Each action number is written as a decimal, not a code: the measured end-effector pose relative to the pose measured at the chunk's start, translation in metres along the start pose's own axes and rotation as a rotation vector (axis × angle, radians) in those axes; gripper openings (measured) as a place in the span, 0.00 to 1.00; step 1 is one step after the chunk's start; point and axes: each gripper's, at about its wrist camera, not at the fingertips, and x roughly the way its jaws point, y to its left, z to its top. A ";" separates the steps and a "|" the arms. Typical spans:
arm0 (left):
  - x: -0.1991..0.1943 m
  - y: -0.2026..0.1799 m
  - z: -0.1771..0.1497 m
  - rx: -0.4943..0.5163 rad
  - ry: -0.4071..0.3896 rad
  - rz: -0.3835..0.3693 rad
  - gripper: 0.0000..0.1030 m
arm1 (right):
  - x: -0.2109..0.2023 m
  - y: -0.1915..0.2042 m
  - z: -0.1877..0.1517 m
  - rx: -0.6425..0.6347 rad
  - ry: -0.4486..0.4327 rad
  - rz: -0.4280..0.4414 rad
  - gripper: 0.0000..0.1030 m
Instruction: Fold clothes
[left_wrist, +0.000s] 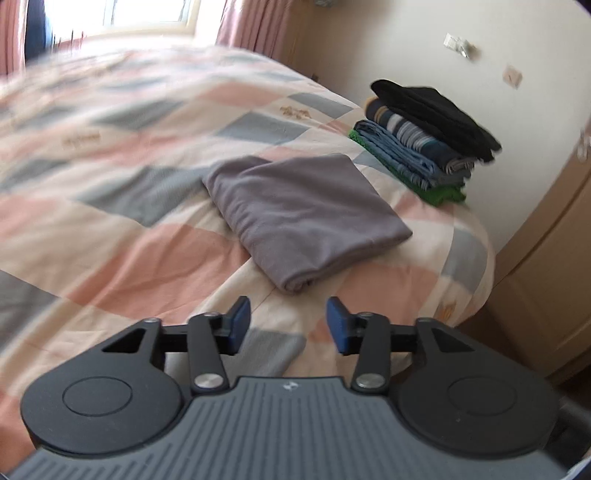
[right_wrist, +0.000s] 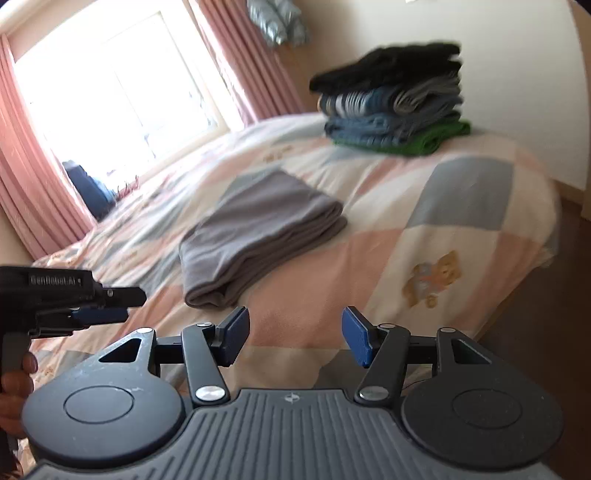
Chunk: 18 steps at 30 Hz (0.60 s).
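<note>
A folded grey garment (left_wrist: 306, 218) lies flat on the patchwork bed cover (left_wrist: 122, 229), also seen in the right wrist view as the grey garment (right_wrist: 258, 236). Beyond it, near the bed's far corner, stands a stack of folded clothes (left_wrist: 424, 140), black on top and green at the bottom, the same stack of clothes (right_wrist: 395, 99) in the right wrist view. My left gripper (left_wrist: 288, 326) hovers open just short of the grey garment, nothing between its blue pads. My right gripper (right_wrist: 295, 336) is open too, empty, above the bed's near part. The left gripper (right_wrist: 99, 314) shows at the right view's left edge.
A window (right_wrist: 110, 92) with pink curtains (right_wrist: 40, 199) lies behind the bed. A white wall (left_wrist: 461, 44) runs past the stack. A wooden cabinet (left_wrist: 550, 266) stands right of the bed corner. A hand (right_wrist: 14, 384) holds the left gripper's handle.
</note>
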 end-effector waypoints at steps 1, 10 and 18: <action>-0.008 -0.005 -0.005 0.027 -0.009 0.018 0.41 | -0.009 0.000 -0.001 0.003 -0.014 -0.003 0.59; -0.049 -0.023 -0.030 0.148 -0.064 0.057 0.41 | -0.054 0.003 -0.009 0.014 -0.096 -0.010 0.62; -0.043 -0.008 -0.027 0.082 -0.092 -0.095 0.24 | -0.033 -0.010 -0.014 0.043 -0.039 0.002 0.62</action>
